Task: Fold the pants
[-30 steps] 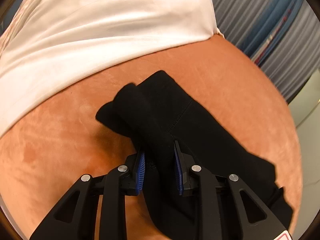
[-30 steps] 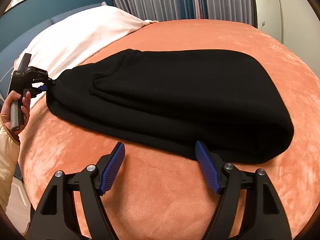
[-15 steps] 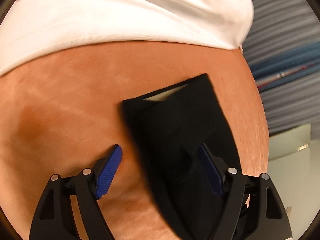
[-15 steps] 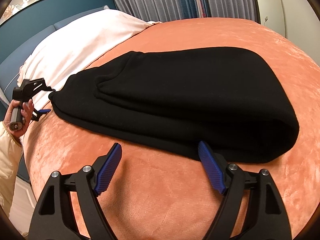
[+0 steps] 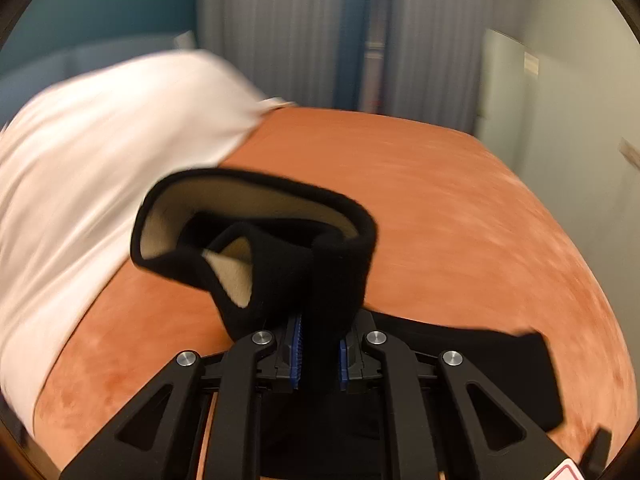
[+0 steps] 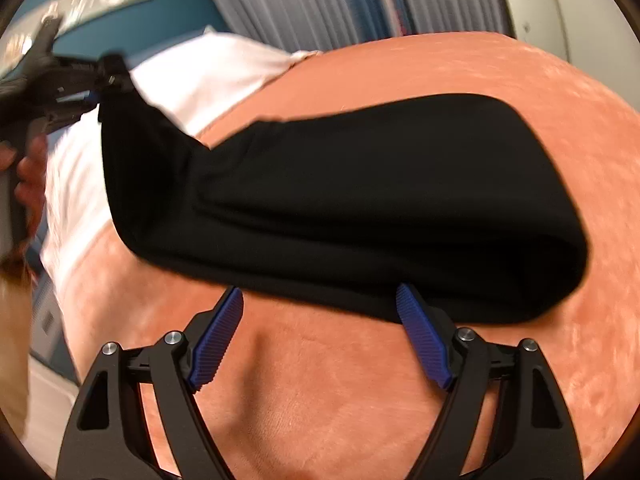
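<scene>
The black pants (image 6: 360, 208) lie folded lengthwise on the orange bedspread (image 6: 560, 92), one end raised off it toward the white pillow (image 6: 208, 72). The left gripper (image 5: 319, 350) is clamped on that raised end, whose cuffs (image 5: 256, 232) gape and show a pale lining. The right gripper (image 6: 320, 336) hangs over the bedspread with its jaws spread wide and holding nothing, its blue pads (image 6: 420, 336) just at the near edge of the pants
</scene>
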`<state>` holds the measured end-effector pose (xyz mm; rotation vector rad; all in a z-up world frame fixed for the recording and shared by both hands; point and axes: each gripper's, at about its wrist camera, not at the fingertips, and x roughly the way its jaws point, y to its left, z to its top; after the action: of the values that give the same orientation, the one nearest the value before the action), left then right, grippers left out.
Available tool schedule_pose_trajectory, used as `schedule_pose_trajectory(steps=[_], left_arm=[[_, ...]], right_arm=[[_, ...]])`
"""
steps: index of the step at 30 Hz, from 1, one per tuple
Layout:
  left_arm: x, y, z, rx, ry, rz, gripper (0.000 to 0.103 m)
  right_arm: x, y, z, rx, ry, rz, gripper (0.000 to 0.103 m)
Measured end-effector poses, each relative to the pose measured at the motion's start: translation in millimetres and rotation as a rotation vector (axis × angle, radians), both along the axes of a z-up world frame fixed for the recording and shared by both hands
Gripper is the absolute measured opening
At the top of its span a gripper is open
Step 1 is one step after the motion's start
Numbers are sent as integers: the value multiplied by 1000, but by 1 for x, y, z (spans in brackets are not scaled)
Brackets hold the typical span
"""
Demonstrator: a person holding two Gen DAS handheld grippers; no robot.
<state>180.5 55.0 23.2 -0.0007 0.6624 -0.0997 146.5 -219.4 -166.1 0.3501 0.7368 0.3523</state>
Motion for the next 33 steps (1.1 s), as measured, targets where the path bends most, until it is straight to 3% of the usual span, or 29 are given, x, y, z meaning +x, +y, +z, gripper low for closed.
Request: schedule_pose_trajectory(steps=[2, 5, 7, 8, 10, 11, 12, 13, 14, 16, 19, 23, 29, 33], left_arm=[[-13, -60, -7, 27, 39, -132, 12], [-30, -139, -53, 95, 145, -284, 18], [-32, -179, -104, 138, 306, -329, 19], [-40, -187, -118, 190, 299, -303, 19], [-67, -199, -122, 335, 157, -260, 19], [-73, -203, -121, 371, 124, -247, 22], [-76, -203, -118, 393, 111, -238, 24], [-78, -202, -111, 384, 111, -244, 33], [-84, -196, -103, 341, 113, -257, 55], [-94, -178, -85, 302, 79, -229, 76], [-103, -156, -62, 375, -24, -124, 87], [-92, -129, -59, 502, -30, 39, 87], [-59, -79, -76, 495, 90, 166, 87], [-62, -42, -86, 433, 153, 191, 87]], right_arm=[[-10, -18, 3, 19, -5, -60, 77], [-28, -57, 2, -3, 16, -131, 77], [-39, -87, -2, -14, 44, -172, 77], [-46, -100, -4, -17, 54, -192, 77], [-59, -129, -5, -17, 59, -228, 77], [-63, -140, -4, -12, 60, -235, 77], [-65, -147, -3, -6, 62, -239, 77], [-64, -155, 1, 12, 62, -239, 77], [-61, -160, 5, 34, 55, -235, 77], [-46, -161, 21, 87, 17, -204, 77], [-17, -144, 48, 83, -31, -129, 77], [34, -100, 72, 5, -48, -15, 77], [86, -53, 53, -130, 44, -1, 77], [93, -42, 35, -142, 106, -15, 77]])
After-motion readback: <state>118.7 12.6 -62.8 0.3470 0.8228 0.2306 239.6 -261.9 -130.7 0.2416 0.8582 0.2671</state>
